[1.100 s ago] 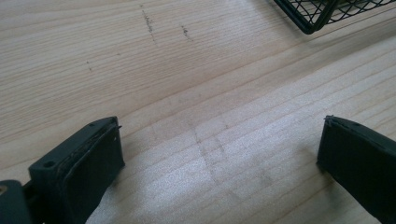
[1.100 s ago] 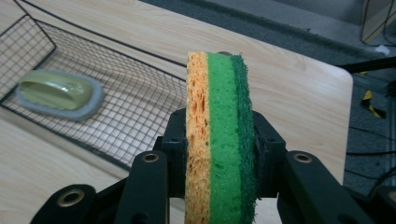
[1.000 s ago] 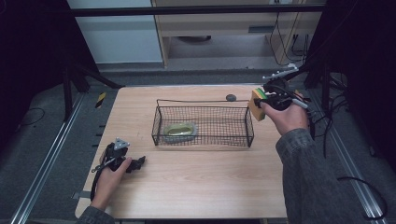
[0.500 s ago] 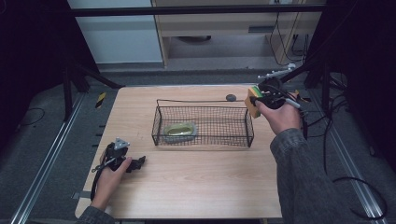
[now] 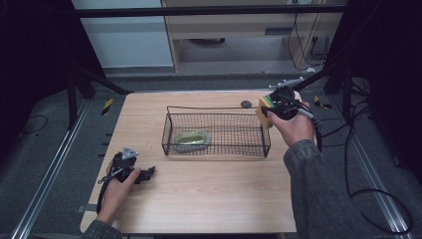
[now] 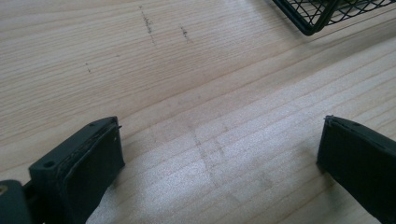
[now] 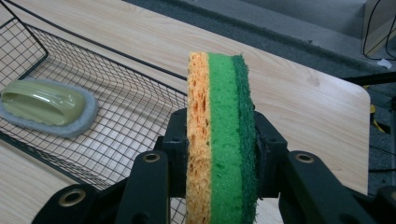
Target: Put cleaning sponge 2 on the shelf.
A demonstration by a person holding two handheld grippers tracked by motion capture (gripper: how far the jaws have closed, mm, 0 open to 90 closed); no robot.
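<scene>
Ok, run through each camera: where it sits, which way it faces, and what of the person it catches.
High view: fixed above the person's side, looking forward and down on the table; both forearms, left tool, right tool.
Left gripper view: on the left tool, facing bare tabletop; its open jaws and a corner of the wire basket.
Right gripper view: on the right tool, facing over the basket; jaws shut on the sponge.
Shared: the basket, in all three views.
</scene>
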